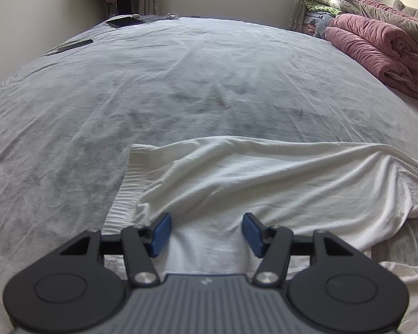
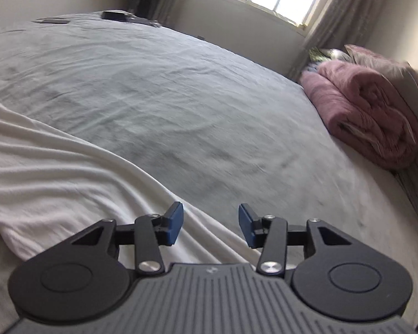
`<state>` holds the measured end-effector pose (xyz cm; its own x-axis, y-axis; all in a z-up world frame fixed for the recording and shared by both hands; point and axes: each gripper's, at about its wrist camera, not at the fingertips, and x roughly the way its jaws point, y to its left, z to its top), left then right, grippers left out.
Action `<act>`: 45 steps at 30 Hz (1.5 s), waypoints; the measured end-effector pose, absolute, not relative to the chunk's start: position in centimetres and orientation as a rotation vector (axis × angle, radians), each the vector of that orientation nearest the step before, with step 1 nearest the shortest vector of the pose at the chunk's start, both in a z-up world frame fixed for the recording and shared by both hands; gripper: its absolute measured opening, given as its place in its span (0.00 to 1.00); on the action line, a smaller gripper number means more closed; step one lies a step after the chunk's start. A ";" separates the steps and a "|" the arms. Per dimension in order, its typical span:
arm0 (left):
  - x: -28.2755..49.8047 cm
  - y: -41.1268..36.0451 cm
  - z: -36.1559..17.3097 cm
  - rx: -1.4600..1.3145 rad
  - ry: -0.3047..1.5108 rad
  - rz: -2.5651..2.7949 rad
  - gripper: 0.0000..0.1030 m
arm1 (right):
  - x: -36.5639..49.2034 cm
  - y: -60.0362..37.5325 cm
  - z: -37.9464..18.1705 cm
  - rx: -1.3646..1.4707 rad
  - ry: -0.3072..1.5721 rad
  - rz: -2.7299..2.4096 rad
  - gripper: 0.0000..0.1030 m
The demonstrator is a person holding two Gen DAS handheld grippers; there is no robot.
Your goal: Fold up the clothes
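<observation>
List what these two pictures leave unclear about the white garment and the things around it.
- Garment: left view, its near part sits behind the left gripper; its type is unclear.
- Garment: right view, cut by the left edge.
- Dark flat items: both views, too small to identify.
- Bed: right view, blurred.

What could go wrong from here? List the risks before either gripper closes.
1. The white knit garment lies bunched with overlapping layers, so the open left gripper may pinch several at once.
2. The open right gripper hangs at the garment's edge, half over the grey bedsheet, and may catch it too.
</observation>
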<state>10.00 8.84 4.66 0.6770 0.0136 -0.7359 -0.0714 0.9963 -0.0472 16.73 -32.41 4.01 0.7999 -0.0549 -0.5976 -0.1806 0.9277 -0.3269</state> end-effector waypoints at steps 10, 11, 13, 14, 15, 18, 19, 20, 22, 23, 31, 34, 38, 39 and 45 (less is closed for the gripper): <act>10.0 8.8 4.5 -0.061 0.829 0.051 0.57 | 16.2 -45.4 3.1 0.058 0.831 -0.274 0.46; 10.1 8.8 4.5 -0.062 0.830 0.051 0.57 | 15.9 -45.6 3.1 0.069 0.834 -0.280 0.46; 10.1 8.8 4.5 -0.063 0.831 0.051 0.57 | 15.1 -45.9 3.4 0.100 0.841 -0.308 0.46; 10.1 8.8 4.5 -0.061 0.831 0.050 0.57 | 14.6 -46.3 3.6 0.132 0.844 -0.339 0.46; 10.1 8.8 4.5 -0.060 0.831 0.049 0.57 | 14.2 -46.8 3.7 0.166 0.848 -0.367 0.46; 10.1 8.9 4.5 -0.060 0.833 0.049 0.57 | 13.6 -47.4 4.2 0.227 0.864 -0.396 0.46; 10.1 8.9 4.5 -0.060 0.834 0.049 0.57 | 13.7 -47.3 4.2 0.244 0.875 -0.379 0.43; 10.1 8.9 4.5 -0.060 0.834 0.049 0.57 | 14.0 -47.1 4.2 0.263 0.890 -0.367 0.38; 10.2 8.9 4.4 -0.061 0.838 0.049 0.58 | 14.8 -46.7 3.7 0.275 0.914 -0.363 0.22; 10.2 8.9 4.4 -0.061 0.838 0.048 0.58 | 15.2 -46.4 3.4 0.255 0.912 -0.371 0.18; 10.4 9.9 4.4 -0.095 0.848 0.048 0.59 | 15.7 -43.5 6.9 -0.041 0.663 -0.405 0.02; 10.5 10.0 4.3 -0.097 0.850 0.052 0.60 | 15.9 -43.3 8.1 -0.090 0.597 -0.377 0.02; 10.5 9.8 4.3 -0.072 0.852 0.048 0.61 | 16.3 -43.7 7.3 -0.112 0.589 -0.378 0.01; 10.5 10.0 4.3 -0.075 0.853 0.046 0.61 | 16.4 -43.8 7.1 -0.117 0.587 -0.378 0.02; 10.7 10.5 4.2 -0.080 0.857 0.051 0.61 | 16.9 -44.4 5.8 -0.150 0.575 -0.378 0.02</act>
<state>10.66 10.48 4.19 0.6540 0.0130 -0.7564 -0.0776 0.9957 -0.0500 16.86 -44.42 5.84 0.7729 -0.3885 -0.5017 0.3060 0.9208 -0.2417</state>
